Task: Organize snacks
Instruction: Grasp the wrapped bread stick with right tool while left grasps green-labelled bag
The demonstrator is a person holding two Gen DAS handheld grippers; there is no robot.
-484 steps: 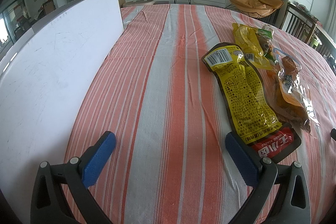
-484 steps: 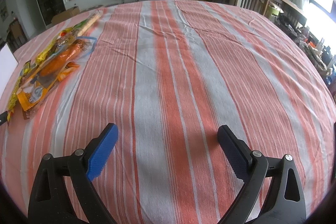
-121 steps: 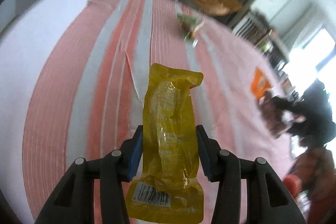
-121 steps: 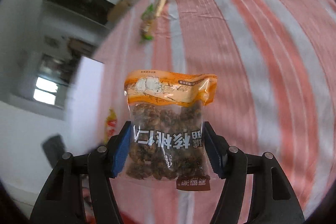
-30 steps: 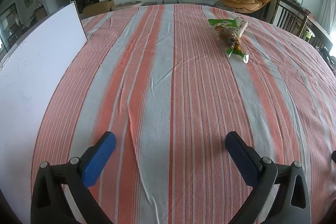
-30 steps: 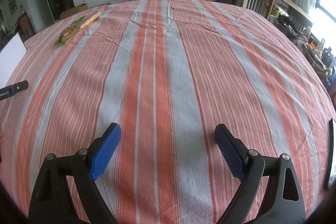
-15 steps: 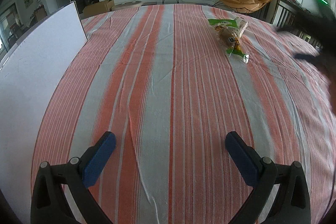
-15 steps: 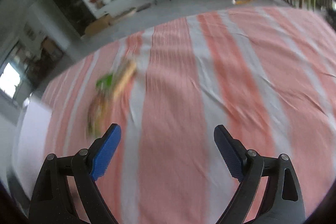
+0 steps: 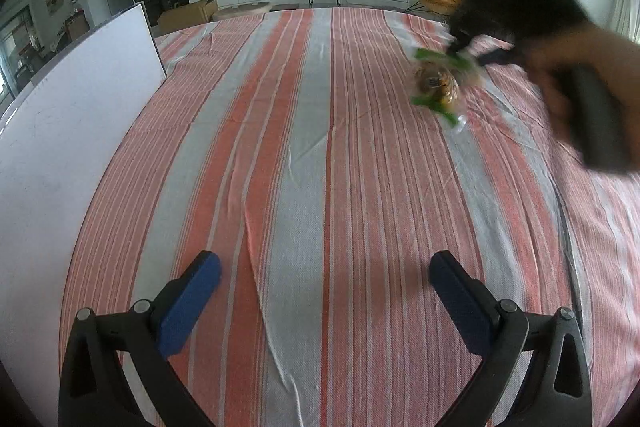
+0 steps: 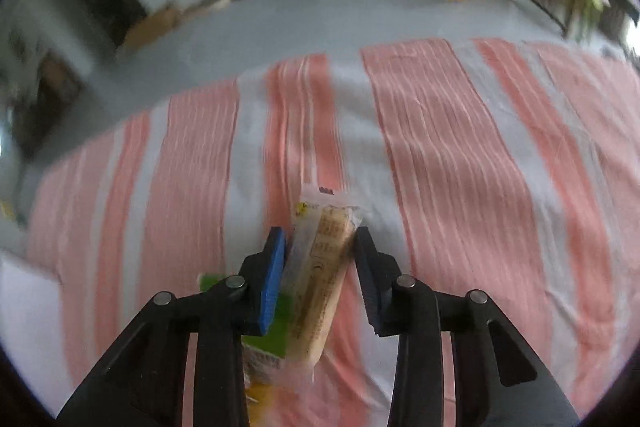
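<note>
The striped tablecloth (image 9: 304, 155) fills most of both views, red and grey bands running away from you toward the top of the frame. Along the left edge of your left wrist view stands a white board (image 9: 72, 131), upright on the cloth.

In that same view your right hand (image 9: 576, 75) comes in blurred from the upper right, wrapped round the dark handle of its tool, and just left of it hangs the snack packet (image 9: 438, 87), green-edged with brownish contents, at the tool's tip.

Your left gripper (image 9: 326, 297) sits at the bottom of its frame with its blue pads spread wide and only bare cloth between them.

In the right wrist view your right gripper (image 10: 320, 259) has just clenched: the packet (image 10: 320, 267) stands lengthwise between the two pads, low centre of the frame, its beige end poking up past the fingertips and its green end trailing down behind the left finger. The blue pad (image 10: 274, 279) presses its side.
</note>
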